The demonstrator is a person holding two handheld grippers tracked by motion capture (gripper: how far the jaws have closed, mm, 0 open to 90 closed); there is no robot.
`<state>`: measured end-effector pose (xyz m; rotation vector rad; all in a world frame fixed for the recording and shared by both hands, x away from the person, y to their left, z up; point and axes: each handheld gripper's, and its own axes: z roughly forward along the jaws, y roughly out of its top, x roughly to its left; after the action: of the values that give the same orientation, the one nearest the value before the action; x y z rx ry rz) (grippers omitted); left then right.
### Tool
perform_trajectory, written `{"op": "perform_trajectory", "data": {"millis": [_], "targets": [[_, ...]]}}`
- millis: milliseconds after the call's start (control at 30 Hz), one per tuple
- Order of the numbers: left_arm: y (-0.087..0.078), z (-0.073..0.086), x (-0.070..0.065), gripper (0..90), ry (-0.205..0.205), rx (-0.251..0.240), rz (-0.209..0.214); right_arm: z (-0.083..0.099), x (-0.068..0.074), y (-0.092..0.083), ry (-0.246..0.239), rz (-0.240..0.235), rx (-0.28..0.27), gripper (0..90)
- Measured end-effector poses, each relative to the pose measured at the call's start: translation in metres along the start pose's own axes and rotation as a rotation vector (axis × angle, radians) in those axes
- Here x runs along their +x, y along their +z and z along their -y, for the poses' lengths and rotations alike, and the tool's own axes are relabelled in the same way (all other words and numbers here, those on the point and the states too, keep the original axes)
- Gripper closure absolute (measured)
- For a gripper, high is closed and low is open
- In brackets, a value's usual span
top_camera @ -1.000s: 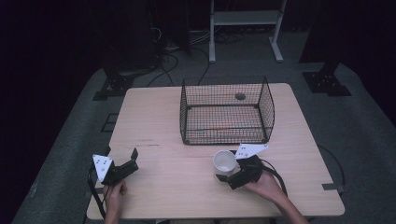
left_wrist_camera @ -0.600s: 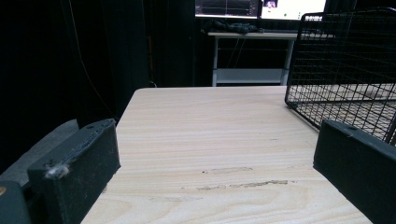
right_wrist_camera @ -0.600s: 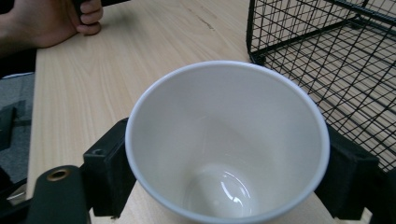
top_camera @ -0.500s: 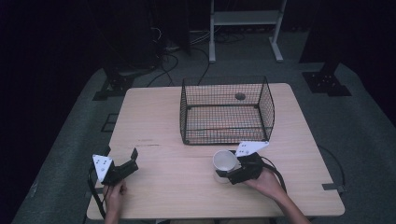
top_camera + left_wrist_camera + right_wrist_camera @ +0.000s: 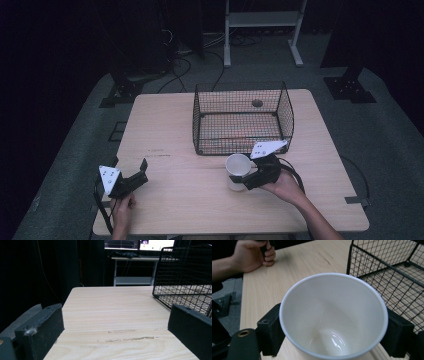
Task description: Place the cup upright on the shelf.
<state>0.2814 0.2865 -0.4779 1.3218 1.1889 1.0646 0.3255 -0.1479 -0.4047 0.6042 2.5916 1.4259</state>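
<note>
A white cup sits just in front of the wire basket, right of the table's centre. My right gripper is shut on it, one black jaw on each side of its wall. In the right gripper view the cup is empty and the right gripper clamps it just below the rim. My left gripper rests near the front left corner of the table, held in a hand. In its own view the left gripper stands open over bare wood.
The black wire basket stands at the back middle of the light wooden table, with its near wall close to the cup. The person's other hand shows at the far table edge. A white shelf frame stands behind the table.
The right gripper and the cup have risen slightly and shifted toward the basket. The left gripper has stayed where it was.
</note>
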Motion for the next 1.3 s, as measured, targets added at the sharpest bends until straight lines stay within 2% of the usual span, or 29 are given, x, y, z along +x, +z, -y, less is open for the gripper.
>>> {"op": "perform_trajectory", "data": {"millis": [267,600,1300], "targets": [[0.0,0.0,0.0,0.0,0.006,0.002,0.002,-0.01,-0.008,-0.006,0.02,-0.017,-0.015,18.8],[0.0,0.0,0.0,0.0,0.006,0.002,0.001,-0.03,-0.014,-0.013,0.001,-0.017,-0.026,18.8],[0.0,0.0,-0.001,0.0,0.009,0.001,-0.002,-0.067,-0.037,-0.019,0.023,-0.002,-0.061,18.8]]}}
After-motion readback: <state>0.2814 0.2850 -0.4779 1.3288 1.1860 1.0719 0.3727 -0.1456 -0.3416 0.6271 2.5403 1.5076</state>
